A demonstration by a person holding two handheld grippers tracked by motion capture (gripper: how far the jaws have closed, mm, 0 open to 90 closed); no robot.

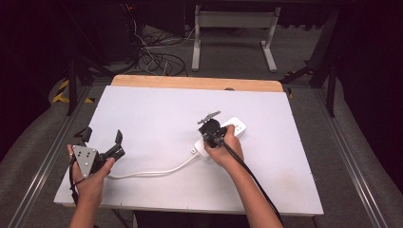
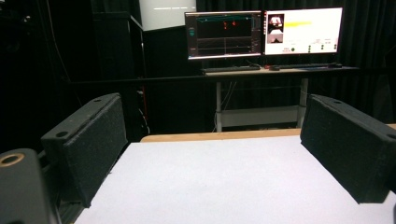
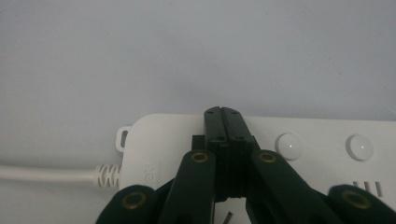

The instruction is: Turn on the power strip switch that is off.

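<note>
Right gripper (image 1: 212,128), held in the person's right hand (image 1: 227,151), pointed straight down over the cord end of a white power strip (image 1: 234,126) that lay on the white table (image 1: 161,114), a little right of the table's middle. From that gripper's own camera, its two black jaws were pressed flat together with no gap, their tips over the top face of the strip (image 3: 177,140); nothing could be seen pinched between them, and whether the tips touched the plastic could not be told. Two round white buttons (image 3: 289,144) sat on the strip just beside the jaws, on the side away from the cord. On the cord side, a ribbed collar (image 3: 108,176) joined the white cord (image 3: 46,173) to the strip's end, next to a small mounting tab (image 3: 123,138).

From the strip, the cord (image 1: 152,172) ran across the table toward the person's left hand (image 1: 92,176), well apart from the strip near the table's near left corner. Left gripper (image 1: 102,137) hung there just above the surface, its padded jaws spread wide and holding nothing; its camera looked between them across bare table (image 2: 215,182) to the wooden far edge (image 2: 219,136). Beyond that edge, two lit monitors (image 2: 264,32) stood on a desk (image 2: 280,71) against dark curtains.
</note>
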